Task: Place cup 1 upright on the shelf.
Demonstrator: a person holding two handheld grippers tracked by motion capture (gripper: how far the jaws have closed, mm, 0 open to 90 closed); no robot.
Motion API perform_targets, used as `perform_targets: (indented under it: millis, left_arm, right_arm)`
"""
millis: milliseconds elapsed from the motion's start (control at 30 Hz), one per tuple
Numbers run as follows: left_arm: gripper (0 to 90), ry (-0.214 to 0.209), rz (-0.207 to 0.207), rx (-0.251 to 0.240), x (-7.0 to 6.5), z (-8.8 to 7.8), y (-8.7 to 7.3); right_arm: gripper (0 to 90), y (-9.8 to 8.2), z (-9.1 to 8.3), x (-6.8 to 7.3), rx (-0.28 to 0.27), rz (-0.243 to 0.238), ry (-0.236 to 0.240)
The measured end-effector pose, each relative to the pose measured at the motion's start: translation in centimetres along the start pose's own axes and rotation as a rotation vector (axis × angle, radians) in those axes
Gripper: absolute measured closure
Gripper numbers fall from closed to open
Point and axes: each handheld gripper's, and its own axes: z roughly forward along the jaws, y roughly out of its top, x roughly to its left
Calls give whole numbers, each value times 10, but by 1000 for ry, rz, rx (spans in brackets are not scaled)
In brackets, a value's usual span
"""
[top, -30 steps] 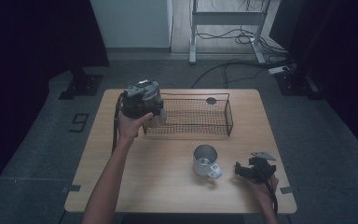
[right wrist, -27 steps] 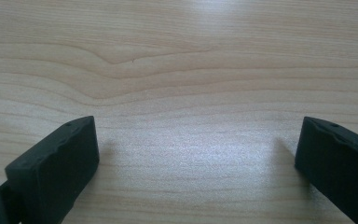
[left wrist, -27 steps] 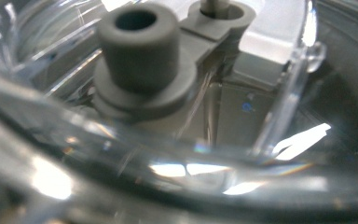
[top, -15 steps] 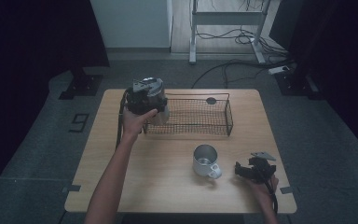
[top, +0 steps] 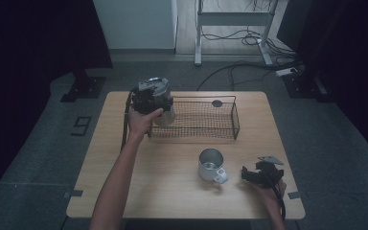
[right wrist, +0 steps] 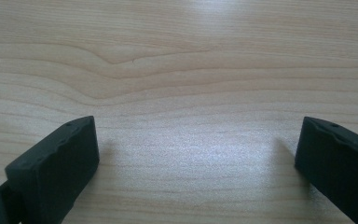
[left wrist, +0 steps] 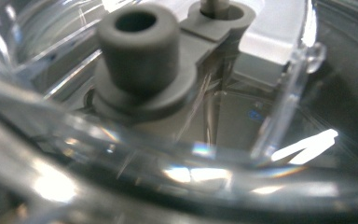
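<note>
My left gripper (top: pixel 149 98) clamps the clear jug (top: pixel 164 106), carried toward three o'clock over the wire basket (top: pixel 230 125) end (lowering comes next); right gripper (top: pixel 258 173) rests wide open.

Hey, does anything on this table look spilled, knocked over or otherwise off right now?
Nothing stands out. The metal mug stands upright on the table, the wire basket sits square, and the clear jug is held at the basket's left end. No spills.
</note>
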Motion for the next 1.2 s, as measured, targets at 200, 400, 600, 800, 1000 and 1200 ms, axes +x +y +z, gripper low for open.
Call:
perform_targets:
  millis: [200, 400, 600, 800, 1000, 1200]
  left_arm:
    - [37, 2, -1, 11, -1, 10, -1]
    - [37, 7, -9, 19, 1, 16, -3]
    - [38, 13, -13, 21, 2, 23, -3]
    - [37, 28, -6, 29, 0, 30, -6]
    - [37, 22, -12, 29, -2, 37, -5]
    - [37, 20, 1, 36, -5, 44, -1]
  right_arm:
    - [0, 0, 0, 0, 0, 0, 0]
    - [0, 0, 0, 0, 0, 0, 0]
    - [0, 0, 0, 0, 0, 0, 0]
    - [0, 0, 0, 0, 0, 0, 0]
    - [0, 0, 0, 0, 0, 0, 0]
    - [0, 0, 0, 0, 0, 0, 0]
